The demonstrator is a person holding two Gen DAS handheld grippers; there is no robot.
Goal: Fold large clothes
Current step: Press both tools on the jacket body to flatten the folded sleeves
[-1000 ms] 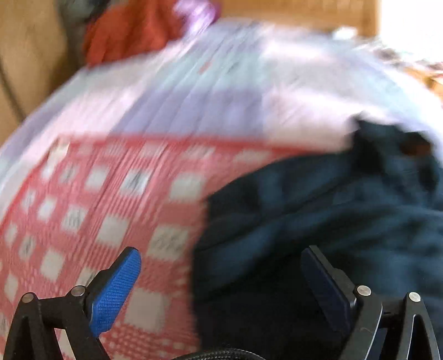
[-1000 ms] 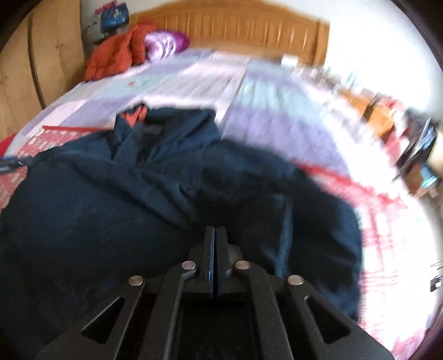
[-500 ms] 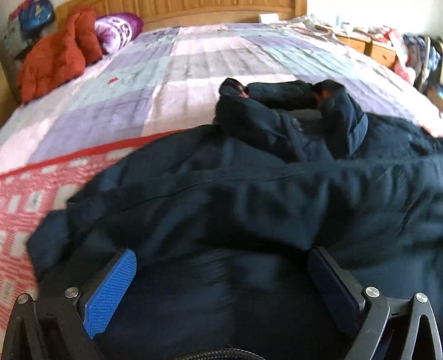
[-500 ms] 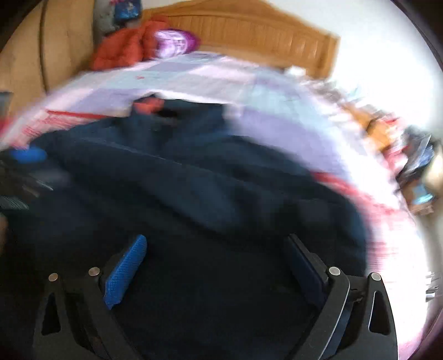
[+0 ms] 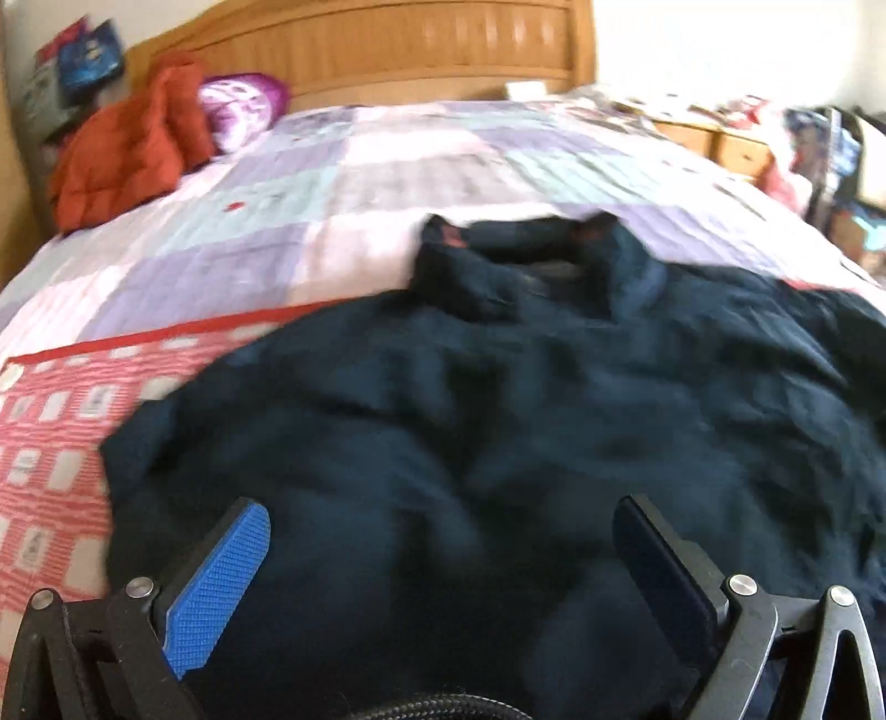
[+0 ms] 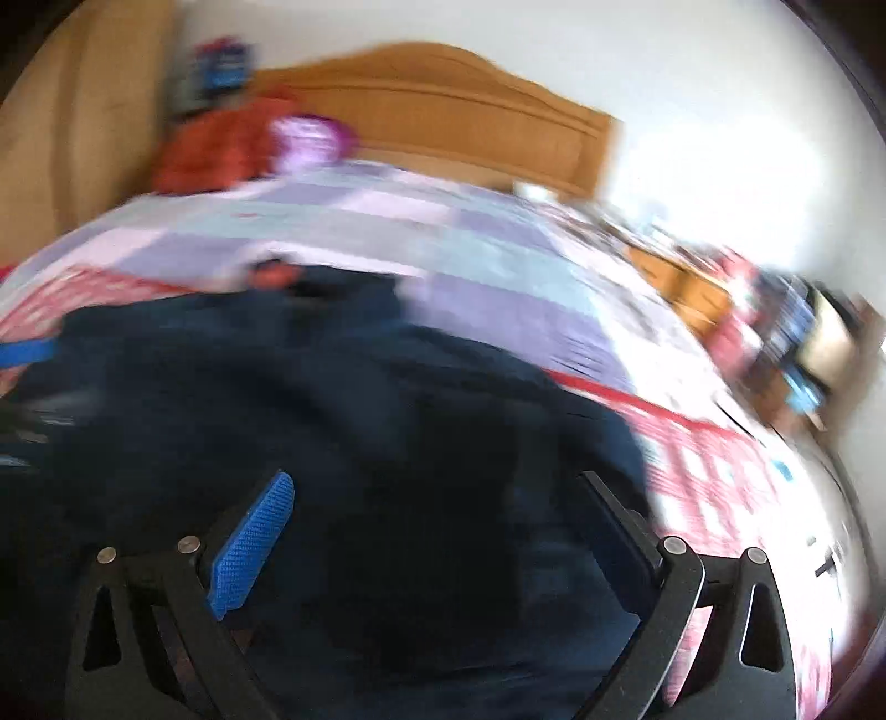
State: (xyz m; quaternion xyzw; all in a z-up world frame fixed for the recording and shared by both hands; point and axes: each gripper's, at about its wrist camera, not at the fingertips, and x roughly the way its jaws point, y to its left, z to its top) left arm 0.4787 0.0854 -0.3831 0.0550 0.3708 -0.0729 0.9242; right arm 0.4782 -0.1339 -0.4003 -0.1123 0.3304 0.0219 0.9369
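On the quilted bed (image 5: 387, 183), a dark navy garment (image 5: 498, 421) lies rumpled.

Both black-framed tongs, left (image 5: 440, 545) and right (image 6: 437, 520), carry ribbed blue pads (image 5: 219, 592), silver rivets and, on the left, a braided black cable (image 5: 443, 706).

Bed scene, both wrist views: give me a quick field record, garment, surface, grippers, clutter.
garment: dark navy jacket, spread rumpled, collar end toward the headboard
surface: bed with lilac patchwork quilt; red-and-white checked cover under the jacket's near part
left hand-held gripper: open, over the jacket, nothing gripped
right hand-held gripper: jaws have just been opening, now open, nothing between the pads
clutter: orange jacket and purple bundle by the headboard
image quality: right view motion-blurred
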